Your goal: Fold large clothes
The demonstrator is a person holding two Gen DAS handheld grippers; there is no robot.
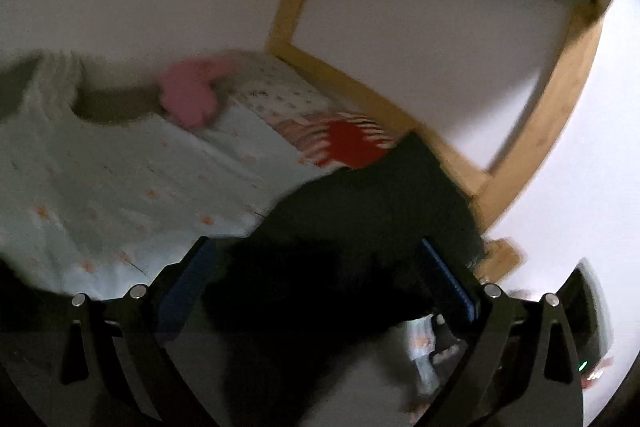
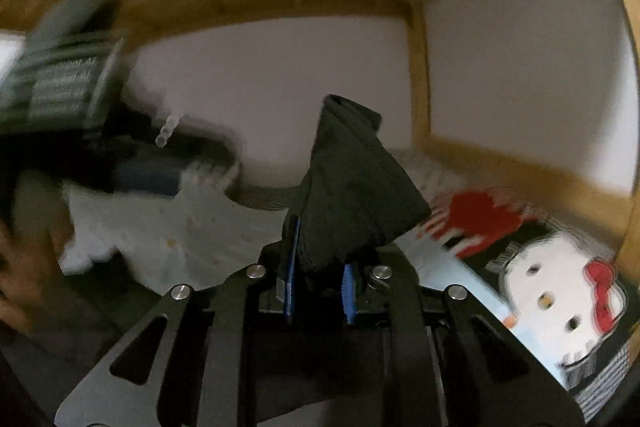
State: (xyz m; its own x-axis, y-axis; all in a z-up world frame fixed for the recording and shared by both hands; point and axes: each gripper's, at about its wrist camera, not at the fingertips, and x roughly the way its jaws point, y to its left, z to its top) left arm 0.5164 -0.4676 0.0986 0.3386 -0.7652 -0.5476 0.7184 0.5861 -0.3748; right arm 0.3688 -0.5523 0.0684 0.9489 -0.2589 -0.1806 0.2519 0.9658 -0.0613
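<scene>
Dark cloth (image 2: 352, 183) sticks up from your right gripper (image 2: 320, 291), whose jaws pinch it tight, so it hangs in the air above the bed (image 1: 120, 179). Your left gripper (image 1: 320, 291) has wide jaws with dark cloth between them, not squeezed. No neat fold shows yet, so I think most folding is left.

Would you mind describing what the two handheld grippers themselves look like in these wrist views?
Both are matte black. The left gripper and the right gripper each have two curved black linkage arms per side with elongated cut-out slots, joined by round silver pivot pins. The finger pads are blue and ribbed, also visible on the right gripper's fingers. No cables or printed markings can be made out on them.
</scene>
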